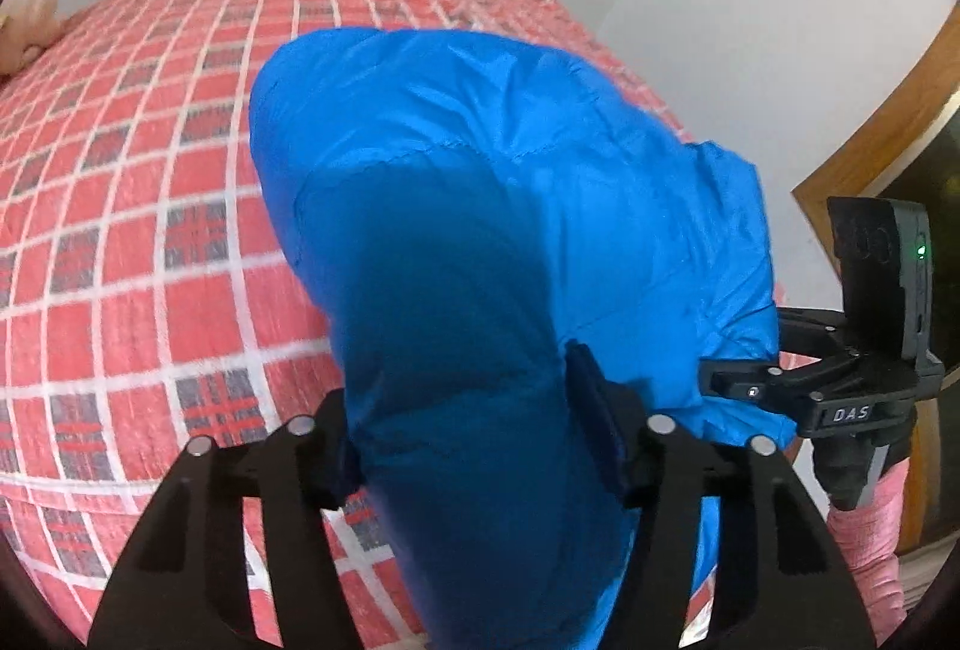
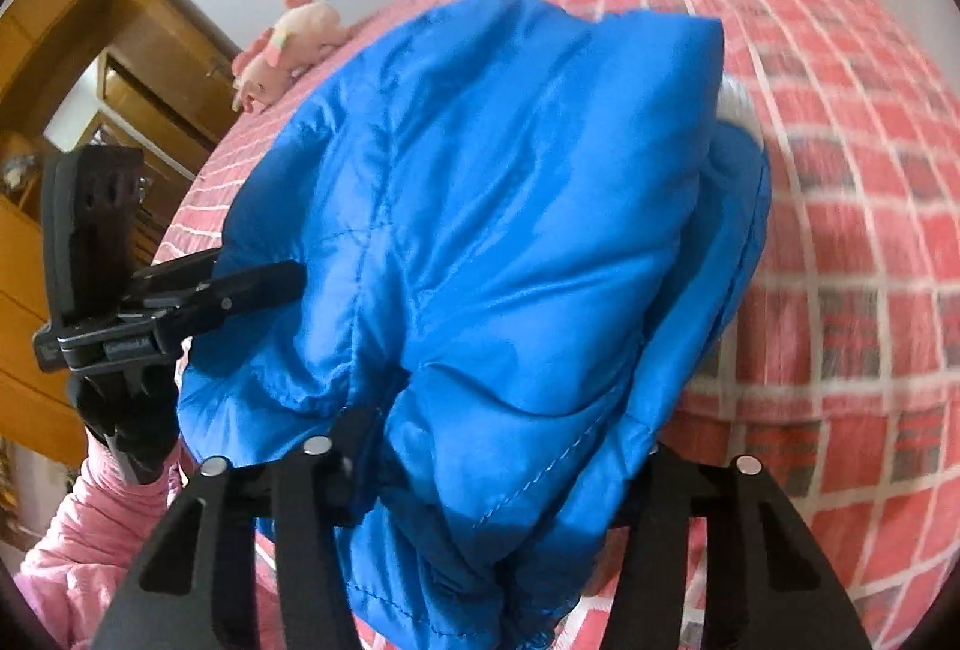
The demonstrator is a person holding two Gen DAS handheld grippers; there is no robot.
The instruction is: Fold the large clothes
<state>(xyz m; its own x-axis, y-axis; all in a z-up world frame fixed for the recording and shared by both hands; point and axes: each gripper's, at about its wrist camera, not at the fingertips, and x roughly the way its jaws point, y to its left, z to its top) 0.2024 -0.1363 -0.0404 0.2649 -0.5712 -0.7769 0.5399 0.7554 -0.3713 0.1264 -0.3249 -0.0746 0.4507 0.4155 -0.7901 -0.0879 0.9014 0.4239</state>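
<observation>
Low in both wrist views, bunched blue puffer jacket (image 1: 498, 206) fills each claw, hiding the fingertips. Left claw (image 1: 480, 446) and right claw (image 2: 498, 464) both pinch its padded folds, half closed. The jacket bulges away toward frame top over the red checked bed (image 1: 120, 206); a pink plush toy (image 2: 288, 44) lies far upper left

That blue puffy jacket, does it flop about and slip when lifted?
The blue jacket probably flops: it bulges and sags around both grippers. Its shiny fabric looks slippery, so it may slide. The puffy quilting suggests it is light for its bulk.
</observation>
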